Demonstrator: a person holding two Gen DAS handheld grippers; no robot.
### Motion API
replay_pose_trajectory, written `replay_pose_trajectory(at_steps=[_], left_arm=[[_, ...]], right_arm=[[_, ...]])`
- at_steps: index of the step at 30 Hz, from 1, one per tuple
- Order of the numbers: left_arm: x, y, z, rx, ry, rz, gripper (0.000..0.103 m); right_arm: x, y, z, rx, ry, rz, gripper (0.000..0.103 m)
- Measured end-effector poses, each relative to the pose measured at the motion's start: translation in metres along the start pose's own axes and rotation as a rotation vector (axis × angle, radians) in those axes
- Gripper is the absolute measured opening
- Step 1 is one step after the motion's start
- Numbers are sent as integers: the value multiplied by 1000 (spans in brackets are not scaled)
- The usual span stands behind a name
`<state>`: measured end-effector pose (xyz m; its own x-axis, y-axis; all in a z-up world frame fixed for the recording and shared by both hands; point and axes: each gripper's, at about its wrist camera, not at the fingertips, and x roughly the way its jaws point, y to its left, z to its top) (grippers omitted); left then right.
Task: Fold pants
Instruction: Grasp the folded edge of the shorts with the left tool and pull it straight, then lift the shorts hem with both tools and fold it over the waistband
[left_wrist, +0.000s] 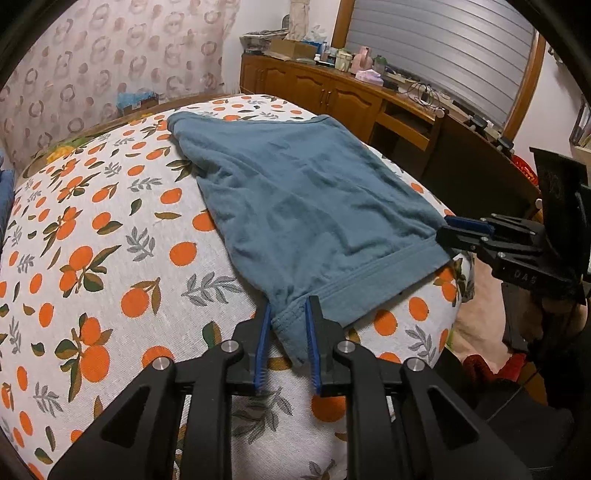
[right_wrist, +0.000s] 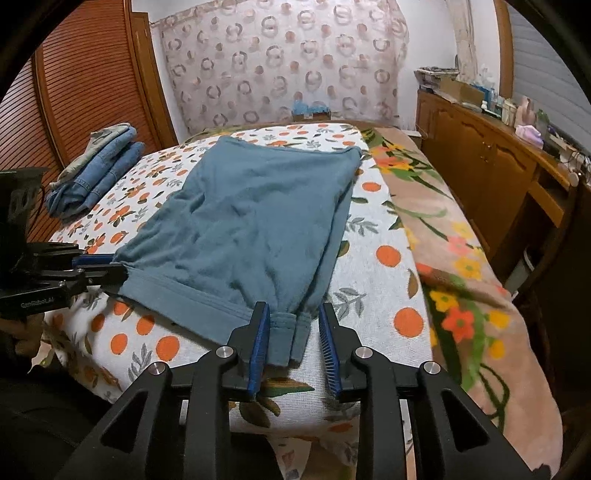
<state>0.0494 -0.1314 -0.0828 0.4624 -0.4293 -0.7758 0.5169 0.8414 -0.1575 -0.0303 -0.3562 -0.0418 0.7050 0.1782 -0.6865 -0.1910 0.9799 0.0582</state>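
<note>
Teal pants (left_wrist: 303, 192) lie flat on a bed covered by an orange-print sheet (left_wrist: 92, 229), waistband toward me. My left gripper (left_wrist: 290, 314) straddles the bunched left waistband corner, fingers slightly apart around the cloth. My right gripper (right_wrist: 293, 325) has its fingers open around the right waistband corner (right_wrist: 284, 332). In the right wrist view the pants (right_wrist: 258, 206) stretch away and the left gripper (right_wrist: 99, 269) pinches the far corner. In the left wrist view the right gripper (left_wrist: 454, 230) sits at the other corner.
Folded jeans (right_wrist: 99, 166) lie at the bed's far left. A floral blanket (right_wrist: 461, 258) covers the right side. A wooden sideboard (left_wrist: 332, 96) with clutter stands right of the bed. A patterned curtain (right_wrist: 288, 62) hangs behind.
</note>
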Motion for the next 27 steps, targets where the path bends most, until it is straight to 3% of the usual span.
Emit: replay_pose_trajectory(at_steps=[16, 23, 27], left_arm=[[3, 10, -1, -46, -6, -15, 32], [4, 8, -2, -45, -11, -27, 32], [2, 2, -1, -30, -22, -30, 17]], right_arm=[[9, -7, -1, 37, 16, 66, 28], [9, -2, -4, 21, 1, 81, 22], [7, -3, -5, 29, -18, 99, 14]])
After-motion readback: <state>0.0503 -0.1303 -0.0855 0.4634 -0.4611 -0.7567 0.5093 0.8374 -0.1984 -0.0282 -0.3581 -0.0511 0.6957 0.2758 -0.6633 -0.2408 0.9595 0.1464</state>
